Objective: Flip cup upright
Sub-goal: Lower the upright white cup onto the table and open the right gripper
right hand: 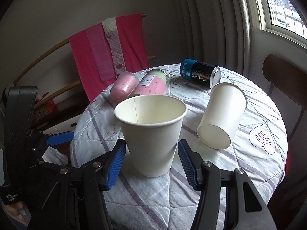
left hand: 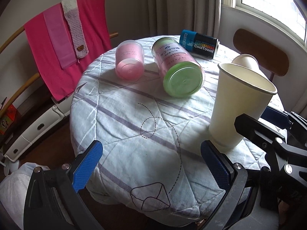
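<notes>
On the table (right hand: pixel 249 172), an upright cup (right hand: pixel 151 134) stands left of a toppled cup (right hand: pixel 222 115), three canisters behind

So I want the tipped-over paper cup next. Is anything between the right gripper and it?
Yes. The upright paper cup stands between the open fingers of the right gripper, directly ahead. The tipped cup lies beyond it to the right on the table.

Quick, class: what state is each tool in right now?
Left tool: open, holding nothing.
Right tool: open, its pads either side of the upright white paper cup, not gripping it.
</notes>
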### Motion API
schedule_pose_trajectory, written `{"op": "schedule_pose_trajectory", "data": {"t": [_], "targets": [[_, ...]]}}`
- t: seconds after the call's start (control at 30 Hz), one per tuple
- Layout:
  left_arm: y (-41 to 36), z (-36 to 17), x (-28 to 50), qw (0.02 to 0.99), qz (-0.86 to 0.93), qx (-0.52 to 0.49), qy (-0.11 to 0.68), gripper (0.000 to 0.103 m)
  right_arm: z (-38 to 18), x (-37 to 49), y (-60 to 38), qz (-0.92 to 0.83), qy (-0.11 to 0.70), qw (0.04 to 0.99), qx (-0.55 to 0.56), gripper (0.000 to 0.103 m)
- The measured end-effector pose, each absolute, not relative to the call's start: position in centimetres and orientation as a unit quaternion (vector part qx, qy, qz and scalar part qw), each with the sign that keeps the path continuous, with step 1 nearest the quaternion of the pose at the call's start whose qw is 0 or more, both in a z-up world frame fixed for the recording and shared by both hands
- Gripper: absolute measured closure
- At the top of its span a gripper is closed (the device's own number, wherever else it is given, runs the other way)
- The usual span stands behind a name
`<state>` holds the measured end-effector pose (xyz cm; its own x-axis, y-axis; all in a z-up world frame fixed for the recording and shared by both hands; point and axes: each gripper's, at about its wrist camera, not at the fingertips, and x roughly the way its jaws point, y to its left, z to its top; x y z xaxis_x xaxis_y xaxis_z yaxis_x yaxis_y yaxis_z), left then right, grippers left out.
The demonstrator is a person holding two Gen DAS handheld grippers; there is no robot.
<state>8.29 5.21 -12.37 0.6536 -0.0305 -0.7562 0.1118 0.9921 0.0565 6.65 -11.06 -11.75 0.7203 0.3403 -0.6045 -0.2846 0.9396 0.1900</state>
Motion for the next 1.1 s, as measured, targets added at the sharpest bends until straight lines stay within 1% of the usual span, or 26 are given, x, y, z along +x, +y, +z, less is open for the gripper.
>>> {"op": "schedule_pose_trajectory", "data": {"t": [0.1, 0.13, 0.17, 0.23, 0.47, 0.83, 1.1], "targets": [[5.1, -12.1, 8.1, 0.909, -0.039, 0.052, 0.411, 0.0, -11.6, 6.5, -11.0, 0.169, 0.336, 0.926, 0.042, 0.045], [5.1, -12.0, 7.9, 0.91, -0.04, 0.052, 0.41, 0.0, -11.5, 6.3, -11.0, 0.17, 0.336, 0.925, 0.043, 0.04], [5.0, -11.9, 7.9, 0.91, -0.041, 0.052, 0.408, 0.0, -11.3, 6.2, -11.1, 0.17, 0.336, 0.925, 0.045, 0.031], [5.0, -11.6, 7.7, 0.912, -0.044, 0.05, 0.404, 0.0, -11.1, 5.8, -11.2, 0.173, 0.328, 0.928, 0.047, 0.024], [4.2, -10.9, 7.1, 0.916, -0.051, 0.051, 0.395, 0.0, -10.3, 4.7, -11.4, 0.177, 0.315, 0.932, 0.041, 0.024], [2.2, -8.6, 5.3, 0.928, -0.082, 0.055, 0.359, 0.0, -7.7, 2.7, -13.8, 0.162, 0.291, 0.942, 0.051, 0.024], [1.9, -6.1, 3.8, 0.938, -0.125, 0.043, 0.32, 0.0, -4.5, 1.7, -16.5, 0.167, 0.269, 0.944, 0.094, 0.023]]}}
